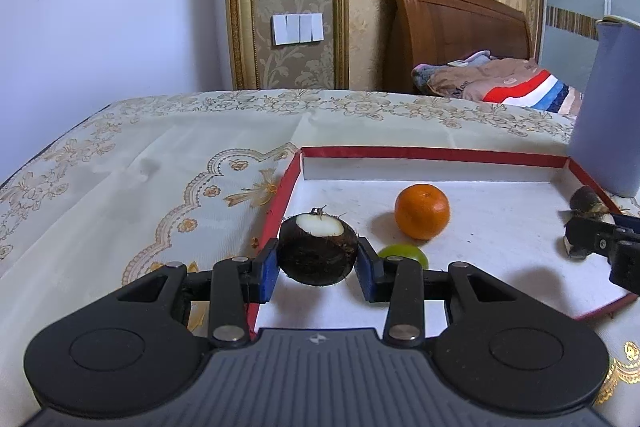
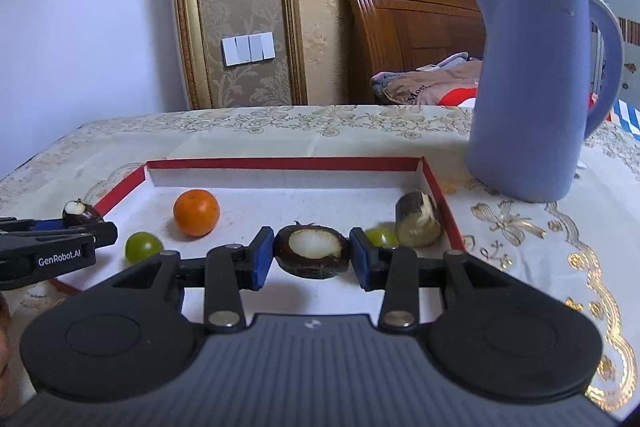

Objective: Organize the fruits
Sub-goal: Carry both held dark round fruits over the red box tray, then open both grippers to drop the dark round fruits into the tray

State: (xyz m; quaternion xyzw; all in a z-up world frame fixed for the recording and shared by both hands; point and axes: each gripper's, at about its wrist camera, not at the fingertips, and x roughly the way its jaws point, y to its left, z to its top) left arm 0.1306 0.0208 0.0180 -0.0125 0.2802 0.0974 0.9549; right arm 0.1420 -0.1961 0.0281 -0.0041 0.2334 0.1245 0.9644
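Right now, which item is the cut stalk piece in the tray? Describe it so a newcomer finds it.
Find the blue kettle, then the red-rimmed tray beside it. In the tray corner nearest the kettle lies the stalk piece: a short cylinder, dark skin, pale cut end, unlike the round fruits around it.

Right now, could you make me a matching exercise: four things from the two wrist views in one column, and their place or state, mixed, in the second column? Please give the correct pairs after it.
Things:
1. orange
2. blue kettle
3. cut brown stalk piece
4. dark water chestnut

Places or states:
A. stands on the tablecloth, outside the red-rimmed tray
B. clamped between the right gripper pads
C. lies in the tray by its right wall
D. sits free in the tray, left of centre

Pairs: 1-D, 2-A, 3-C, 4-B
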